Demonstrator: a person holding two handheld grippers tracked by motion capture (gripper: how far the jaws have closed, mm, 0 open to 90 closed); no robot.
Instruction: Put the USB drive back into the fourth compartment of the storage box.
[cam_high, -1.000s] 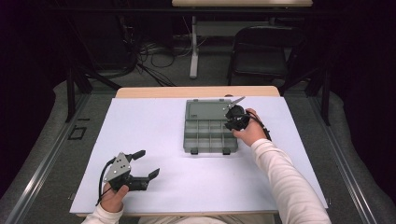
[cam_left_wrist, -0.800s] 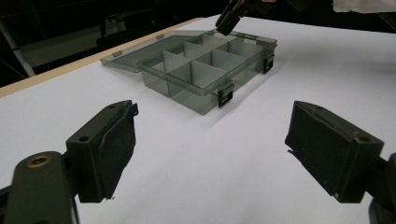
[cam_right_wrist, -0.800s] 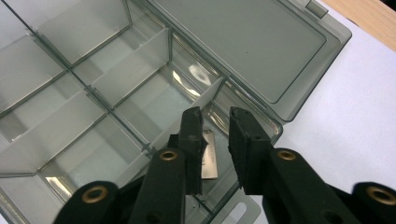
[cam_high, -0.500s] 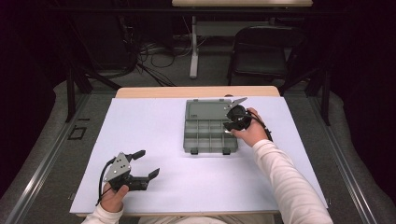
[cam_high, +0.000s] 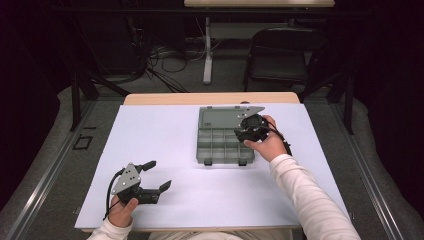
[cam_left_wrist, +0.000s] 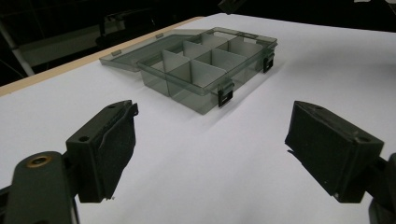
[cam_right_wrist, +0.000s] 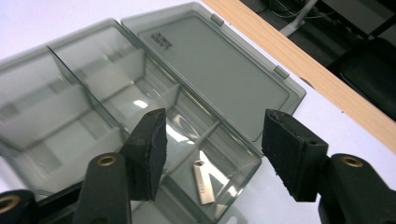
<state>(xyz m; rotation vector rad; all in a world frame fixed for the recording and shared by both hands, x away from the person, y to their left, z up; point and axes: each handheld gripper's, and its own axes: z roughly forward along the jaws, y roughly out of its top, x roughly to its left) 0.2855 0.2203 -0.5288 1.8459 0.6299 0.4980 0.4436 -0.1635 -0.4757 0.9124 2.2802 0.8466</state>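
Metal strip (cam_right_wrist: 202, 183) lies in the organizer box's (cam_high: 225, 145) corner compartment, directly below the right gripper (cam_right_wrist: 212, 149), whose just-opened jaws stand apart, empty; the left gripper (cam_high: 156, 175), open too, rests well apart.

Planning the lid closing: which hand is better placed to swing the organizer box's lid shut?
Probably the right: the right gripper hovers open over the organizer box beside its lid; the left gripper sits far off.
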